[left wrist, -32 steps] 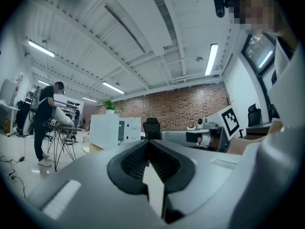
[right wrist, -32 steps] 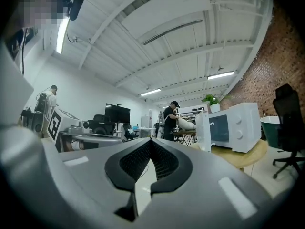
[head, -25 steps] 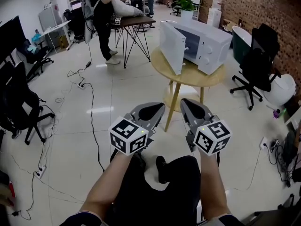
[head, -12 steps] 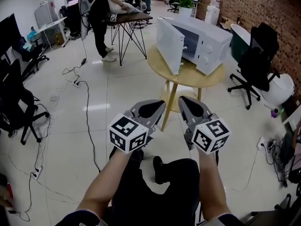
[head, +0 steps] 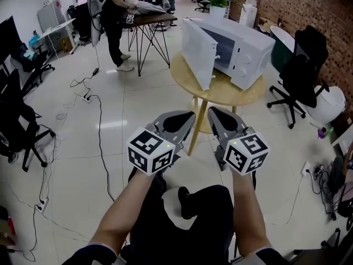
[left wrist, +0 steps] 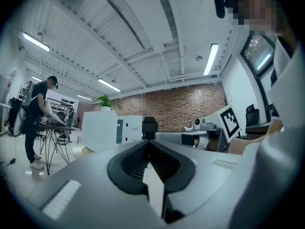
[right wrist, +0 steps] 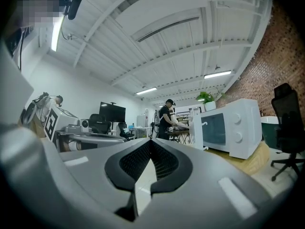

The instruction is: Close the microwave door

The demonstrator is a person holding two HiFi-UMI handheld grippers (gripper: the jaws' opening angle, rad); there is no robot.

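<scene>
A white microwave (head: 242, 46) stands on a round wooden table (head: 220, 93) ahead of me, its door (head: 199, 54) swung wide open to the left. Both grippers are held low over my lap, well short of the table and pointing toward it. My left gripper (head: 186, 117) is shut with nothing in it, and my right gripper (head: 215, 114) is shut and empty too. In the left gripper view the open door (left wrist: 99, 130) shows far off beyond the shut left gripper (left wrist: 148, 143). The right gripper view shows the microwave (right wrist: 233, 128) at the right, past the right gripper (right wrist: 150, 143).
A black office chair (head: 300, 73) stands right of the table and a white bin (head: 331, 104) beyond it. A person (head: 110, 15) works at a dark table (head: 149, 21) behind. Cables (head: 99, 131) cross the tiled floor at the left, near more chairs (head: 16, 120).
Both grippers have risen a little and the table with the microwave has come slightly nearer in view. The jaws stay shut and the door stays open.
</scene>
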